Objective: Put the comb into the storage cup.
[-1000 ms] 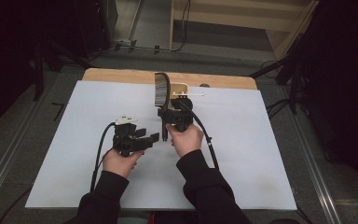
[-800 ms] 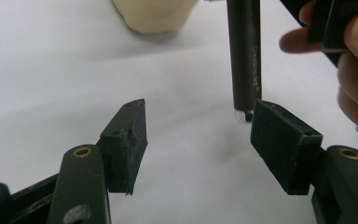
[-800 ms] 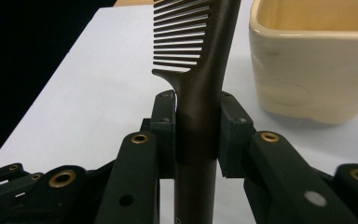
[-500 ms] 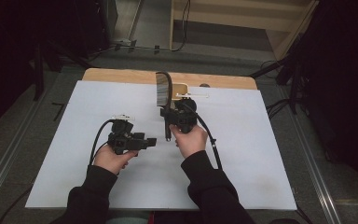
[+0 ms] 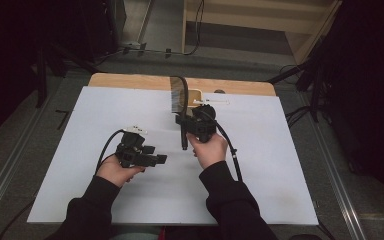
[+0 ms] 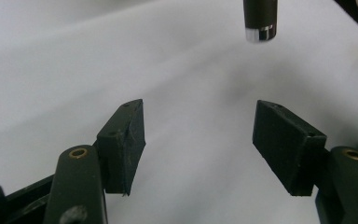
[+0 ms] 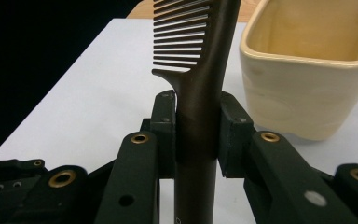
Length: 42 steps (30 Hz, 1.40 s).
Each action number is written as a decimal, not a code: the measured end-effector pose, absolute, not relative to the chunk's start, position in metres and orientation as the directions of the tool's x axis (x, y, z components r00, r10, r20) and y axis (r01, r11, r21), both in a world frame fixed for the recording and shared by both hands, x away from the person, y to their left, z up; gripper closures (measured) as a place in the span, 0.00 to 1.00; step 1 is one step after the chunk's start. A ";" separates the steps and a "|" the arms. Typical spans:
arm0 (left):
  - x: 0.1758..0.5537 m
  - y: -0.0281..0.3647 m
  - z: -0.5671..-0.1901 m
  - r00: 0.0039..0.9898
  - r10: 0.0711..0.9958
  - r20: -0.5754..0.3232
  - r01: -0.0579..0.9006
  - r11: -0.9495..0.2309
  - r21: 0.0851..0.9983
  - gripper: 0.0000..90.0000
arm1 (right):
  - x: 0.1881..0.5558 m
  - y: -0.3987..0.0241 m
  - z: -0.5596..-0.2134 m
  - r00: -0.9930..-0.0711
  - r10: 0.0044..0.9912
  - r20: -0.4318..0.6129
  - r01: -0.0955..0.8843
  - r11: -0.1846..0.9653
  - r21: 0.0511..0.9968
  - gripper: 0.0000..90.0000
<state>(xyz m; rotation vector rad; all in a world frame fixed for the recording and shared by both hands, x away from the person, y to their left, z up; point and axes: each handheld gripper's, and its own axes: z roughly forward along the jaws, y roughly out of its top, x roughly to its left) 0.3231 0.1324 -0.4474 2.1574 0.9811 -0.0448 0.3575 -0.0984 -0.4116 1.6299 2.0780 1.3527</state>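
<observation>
The dark comb (image 7: 200, 79) stands clamped by its handle between the jaws of the right gripper (image 5: 192, 120), teeth end up and away from the person, handle end (image 5: 183, 145) hanging down toward them. Its long axis runs nearly straight from the near side toward the far edge of the desk (image 5: 280, 165), tilted upward (the teeth face the person's left in the high view). In the right gripper view the pads press the handle from both sides just below the first teeth, so the hold looks firm.

Just beyond the comb, near the middle of the far edge, sits a cream square cup (image 7: 307, 70), mouth open; from the gripper it lies ahead and slightly to the right, close beside the comb's head.

The left gripper (image 5: 152, 159) rests low to the left, jaws spread with nothing between them, having just been opening a little further. Its own view looks across the white surface at the comb's metal-tipped handle end (image 6: 259, 21), well apart from its pads (image 6: 126, 140).

The right hand (image 5: 210, 150) is plainly the nearer to the cup; I judge the next move to be a short carry forward and right.
</observation>
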 end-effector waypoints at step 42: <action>0.307 0.175 -0.456 0.745 0.604 -0.284 0.619 -0.466 0.632 0.32 | 0.359 -0.110 -0.408 -0.374 0.848 0.375 0.664 -0.037 0.747 0.78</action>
